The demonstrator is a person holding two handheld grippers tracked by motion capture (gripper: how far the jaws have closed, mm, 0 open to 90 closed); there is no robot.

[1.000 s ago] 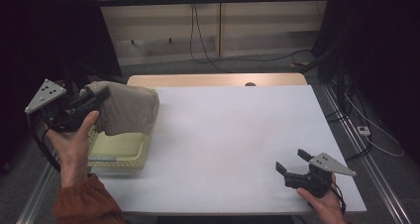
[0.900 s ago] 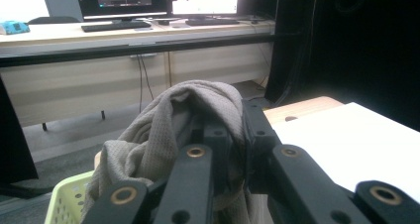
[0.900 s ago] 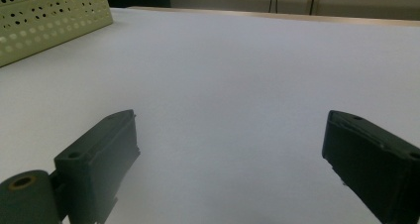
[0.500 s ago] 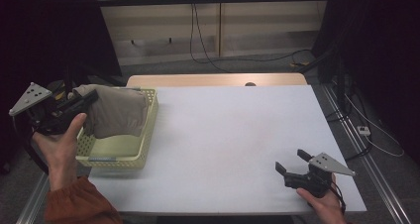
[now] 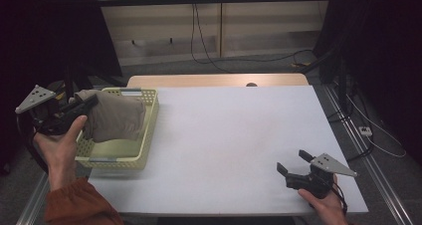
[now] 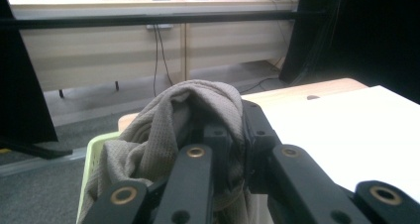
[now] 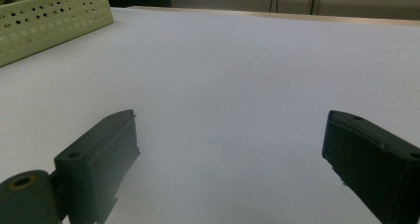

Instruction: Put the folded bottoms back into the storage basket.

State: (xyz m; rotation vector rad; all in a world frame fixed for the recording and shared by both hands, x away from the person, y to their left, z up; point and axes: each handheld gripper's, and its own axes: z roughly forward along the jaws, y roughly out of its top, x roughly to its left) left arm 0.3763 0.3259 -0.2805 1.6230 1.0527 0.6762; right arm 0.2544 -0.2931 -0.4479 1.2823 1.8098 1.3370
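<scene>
The left gripper (image 5: 85, 105) is clamped on a grey-brown cloth (image 5: 115, 118), its jaws pressed together with the fabric bunched between and over them. In the left gripper view the cloth (image 6: 163, 130) drapes over the jaw tips and hangs down on the side toward the basket. The left hand (image 5: 58, 148) grasps the gripper from below and behind, thumb raised along its side, the forearm in an orange sleeve (image 5: 79, 205) rising from the near edge. The gripper points across toward the middle of the worktop, lifted clear of the surface, with its grey three-cornered plate (image 5: 35, 98) on the far side from the jaws.

Directly under and ahead of the jaws sits a pale yellow-green perforated basket (image 5: 144, 135). The cloth hangs into it, the lower part resting inside while the upper part is held above the rim. The basket stands on the white worktop (image 5: 239, 130) near its left edge.

The right gripper (image 5: 294, 168) is well apart from all this, at the near right corner. Its jaws stand wide apart with nothing between them, just above the bare worktop (image 7: 237, 75). The right hand (image 5: 323, 200) cups it from underneath, palm up, jaws aimed toward the basket, whose wall (image 7: 54, 21) shows far ahead of the jaws and off to one side in the right gripper view.
</scene>
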